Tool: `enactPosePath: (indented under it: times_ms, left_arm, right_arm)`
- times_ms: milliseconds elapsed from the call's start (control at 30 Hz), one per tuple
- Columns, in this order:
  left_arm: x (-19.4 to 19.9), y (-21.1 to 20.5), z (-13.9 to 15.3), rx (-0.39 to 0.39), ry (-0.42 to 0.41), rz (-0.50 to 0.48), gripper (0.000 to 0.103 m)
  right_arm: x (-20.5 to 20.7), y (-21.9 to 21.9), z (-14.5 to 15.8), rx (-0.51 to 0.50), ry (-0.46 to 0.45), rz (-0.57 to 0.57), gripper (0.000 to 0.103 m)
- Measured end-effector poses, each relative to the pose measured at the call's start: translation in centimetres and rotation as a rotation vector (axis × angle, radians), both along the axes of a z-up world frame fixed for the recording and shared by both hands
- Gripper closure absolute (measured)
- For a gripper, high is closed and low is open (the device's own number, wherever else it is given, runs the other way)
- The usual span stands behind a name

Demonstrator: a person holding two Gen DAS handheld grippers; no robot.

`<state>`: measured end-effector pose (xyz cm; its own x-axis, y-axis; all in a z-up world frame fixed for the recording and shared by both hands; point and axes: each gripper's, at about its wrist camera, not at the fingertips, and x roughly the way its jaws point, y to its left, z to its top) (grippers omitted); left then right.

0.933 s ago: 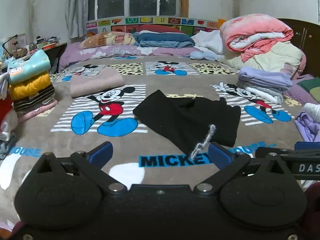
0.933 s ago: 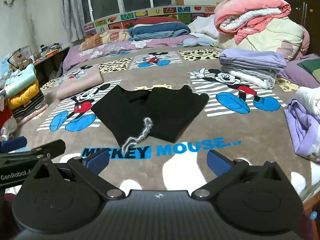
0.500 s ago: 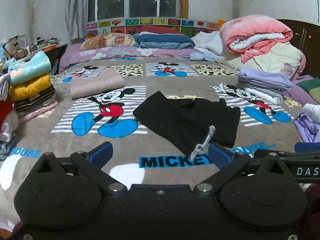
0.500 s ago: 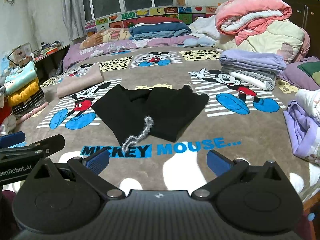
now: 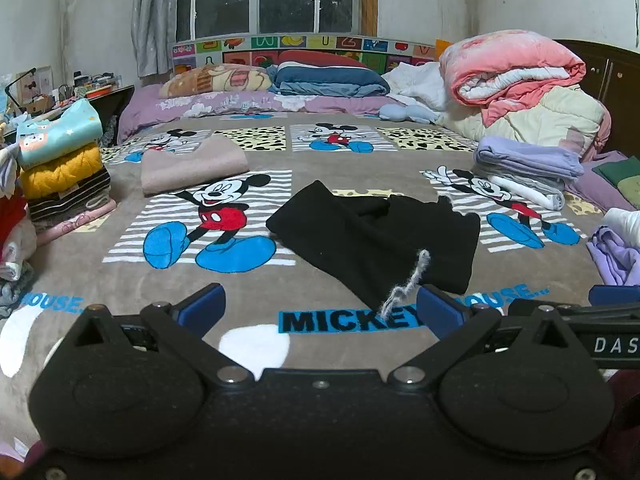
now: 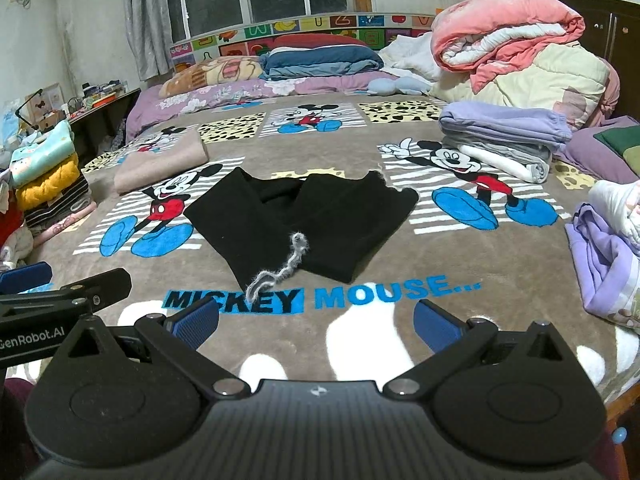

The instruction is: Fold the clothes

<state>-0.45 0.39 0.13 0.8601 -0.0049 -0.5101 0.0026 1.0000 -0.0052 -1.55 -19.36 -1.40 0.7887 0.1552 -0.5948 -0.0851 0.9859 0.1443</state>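
Observation:
A black garment (image 5: 372,240) (image 6: 304,224) lies partly folded in the middle of the Mickey Mouse bedspread (image 5: 120,288) (image 6: 400,272). A fuzzy grey strand (image 5: 406,284) (image 6: 280,268) trails off its near edge. My left gripper (image 5: 318,308) hovers open just short of that edge, its right blue pad close to the strand. My right gripper (image 6: 316,320) is open too, nearer me than the garment, with nothing between its fingers. Each gripper shows at the edge of the other's view.
A folded beige top (image 5: 192,162) lies at the back left. Folded stacks stand at the left edge (image 5: 60,168) and right (image 5: 524,168). A lilac garment (image 6: 604,264) lies crumpled at the right. Quilts (image 5: 516,68) and pillows (image 5: 328,78) fill the headboard end.
Both grippers have barely shifted, and both stayed open. The black garment has not moved.

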Motion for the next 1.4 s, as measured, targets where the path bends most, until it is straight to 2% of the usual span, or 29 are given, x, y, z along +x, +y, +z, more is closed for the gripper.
enactPosePath:
  times_ms: [1033, 1267, 1400]
  left_arm:
    - [0.2, -0.1, 0.2, -0.011, 0.006, -0.005, 0.0]
    - [1.2, -0.4, -0.6, -0.015, 0.032, -0.007, 0.0]
    - [2.2, -0.3, -1.9, -0.052, 0.062, -0.018, 0.0]
  right_arm:
    - [-0.2, 0.1, 0.3, -0.013, -0.007, -0.005, 0.0]
    - [0.4, 0.0, -0.2, -0.008, 0.009, 0.006, 0.0]
    - [1.3, -0.7, -1.4, 0.024, 0.029, 0.003, 0.0]
